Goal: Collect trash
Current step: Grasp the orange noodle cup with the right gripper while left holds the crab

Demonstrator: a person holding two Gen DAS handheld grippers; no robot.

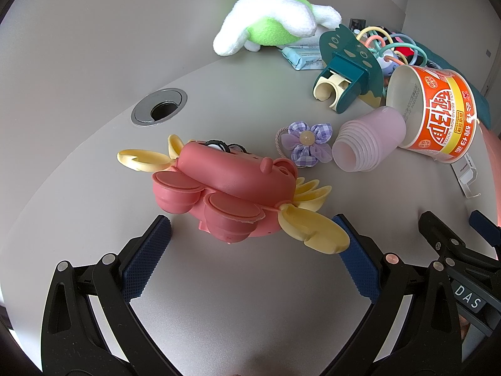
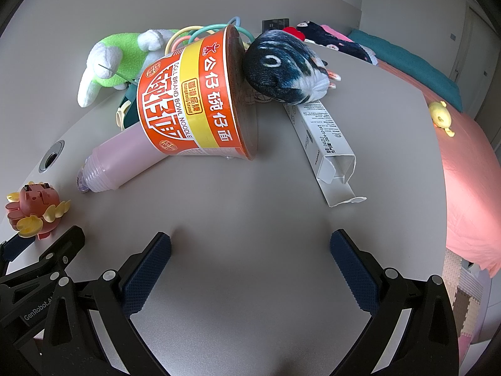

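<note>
Your left gripper (image 1: pixel 250 238) gapes wide and empty, the red crab toy (image 1: pixel 225 188) just ahead between its fingertips. Your right gripper (image 2: pixel 250 250) is wide too; the noodle bowl (image 2: pixel 200 100) lies tipped straight ahead, the white carton (image 2: pixel 325 144) ahead-right.

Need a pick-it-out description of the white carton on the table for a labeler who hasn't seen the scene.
Start at the orange noodle bowl lying on its side mid-table. To its right, a dark blue fish plush rests on one end of the white carton. The carton is the only long, flat-sided box there: white with small black print, its near end torn open and pointing toward the right tongs.
</note>
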